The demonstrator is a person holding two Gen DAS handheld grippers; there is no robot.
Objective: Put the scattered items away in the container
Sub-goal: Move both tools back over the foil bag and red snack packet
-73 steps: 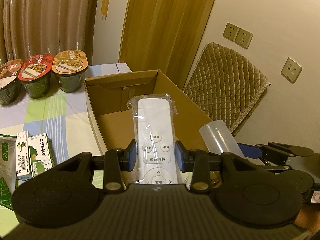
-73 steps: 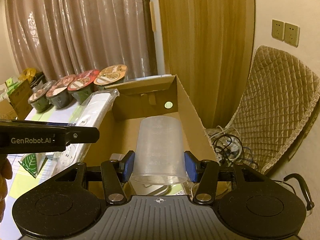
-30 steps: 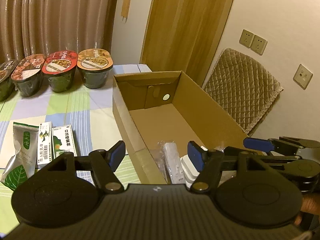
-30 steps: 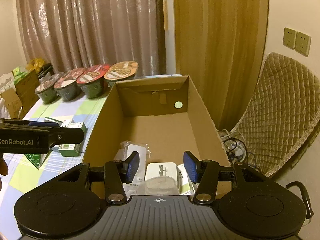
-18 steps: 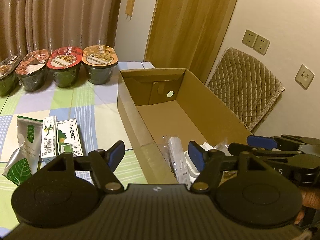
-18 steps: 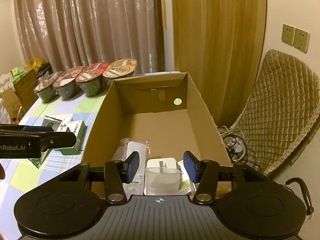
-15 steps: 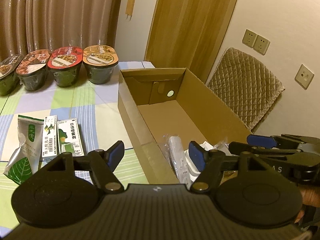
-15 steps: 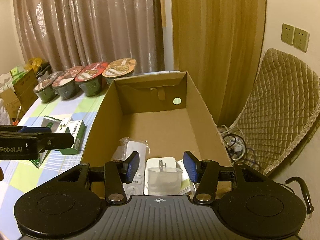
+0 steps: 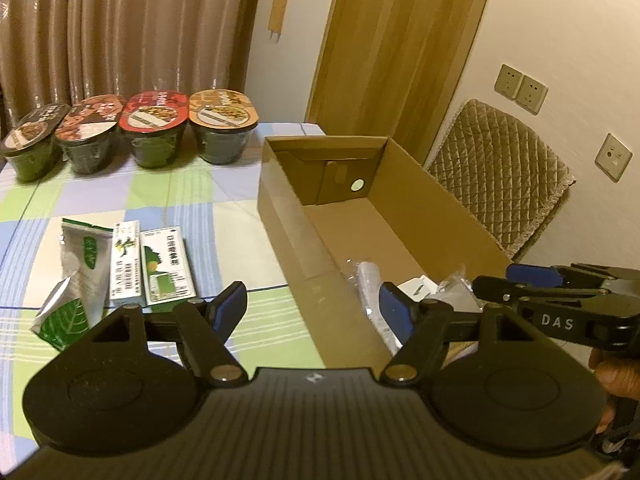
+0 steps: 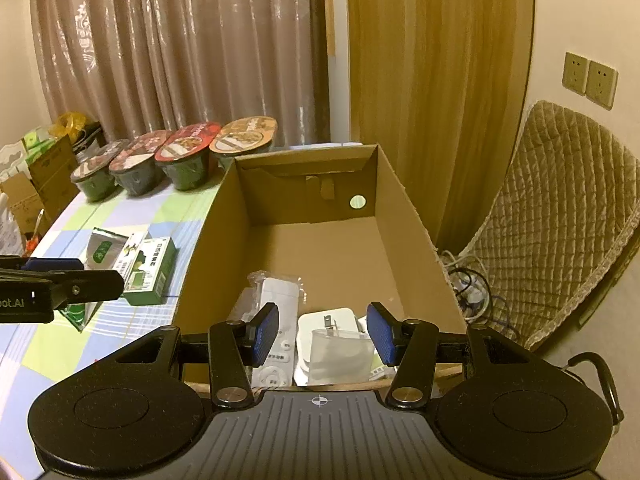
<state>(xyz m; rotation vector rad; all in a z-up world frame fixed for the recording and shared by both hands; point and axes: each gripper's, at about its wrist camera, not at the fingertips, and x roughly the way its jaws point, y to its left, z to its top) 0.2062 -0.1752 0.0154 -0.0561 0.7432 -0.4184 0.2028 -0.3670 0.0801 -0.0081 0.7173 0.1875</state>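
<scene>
Both grippers spread wide and empty over the cardboard box (image 10: pixel 404 216).

Left gripper (image 9: pixel 314 306) hovering with jaws parted, nothing between them, above the box's near left wall; right gripper (image 10: pixel 322 332) likewise splayed and empty over the box's near end. Inside the box, at 6 o'clock of its floor: bagged white remote (image 10: pixel 276 320) on the left, white plug adapter (image 10: pixel 328 322) just beside it, clear plastic cup (image 10: pixel 338 354) lying against the adapter. Far half of the box floor bare. Out on the checked tablecloth (image 9: pixel 192 196), at 9 o'clock from the box: green-and-white carton (image 9: pixel 166 266), slim white carton (image 9: pixel 126 262) touching it, silver leaf-print pouch (image 9: pixel 76 276) beside that. Four lidded noodle bowls (image 9: pixel 154 132) lined up at 11 o'clock, before the curtain (image 9: pixel 120 28). Quilted chair (image 10: pixel 560 216) at 3 o'clock of the box.
</scene>
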